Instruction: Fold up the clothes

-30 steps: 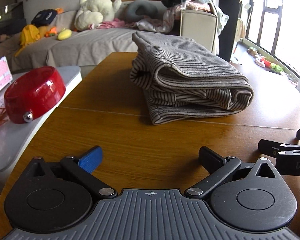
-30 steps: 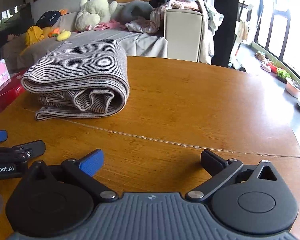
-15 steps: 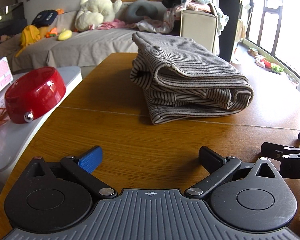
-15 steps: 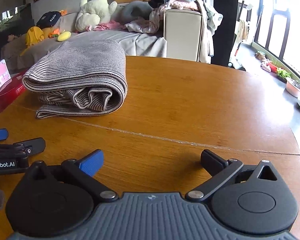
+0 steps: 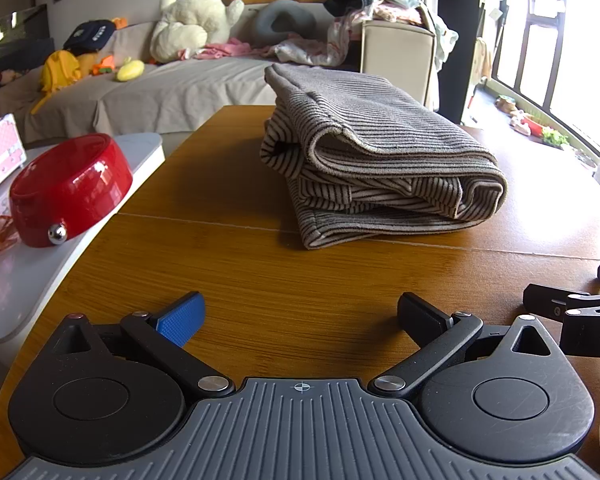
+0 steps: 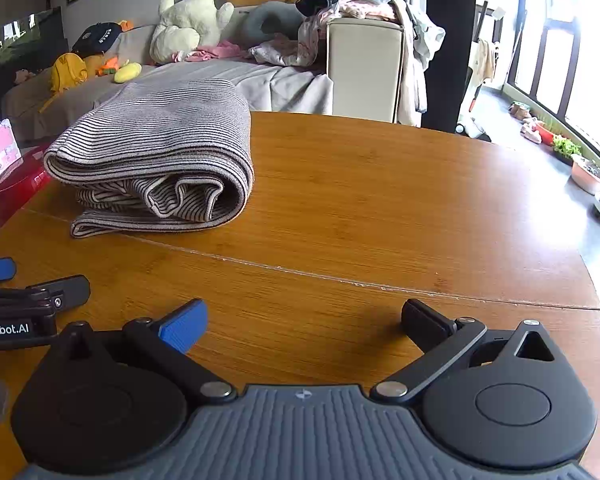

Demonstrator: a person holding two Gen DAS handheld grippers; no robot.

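the striped garment [image 5: 380, 168] lies on the wooden bench [image 5: 260, 292] as a thick folded bundle, several layers one over another, with a rounded fold on its right side and loose edges that show at the near end. in the right wrist view the same bundle [image 6: 156, 160] sits toward the left part of the bench, well apart from both tools.

the left tool [image 5: 300, 316] hangs low over the near part of the bench with its two fingers spread wide, and nothing is between them. the right tool [image 6: 304, 318] is in the same condition: fingers wide apart, empty, above bare wood. each tool shows at the edge of the other camera, so they are side by side, near each other.

as a judgement, the folding of this piece looks finished or almost finished. the bundle is compact and no sleeve or long flap hangs out, though the lowest layer sticks out a little at the front corner and the near edges are not fully even. what may remain is a small tidy of that corner. more clothes are piled on a beige cabinet [image 6: 364, 68] behind the bench, next to the sofa [image 5: 172, 88]; i cannot tell if they belong to the task.
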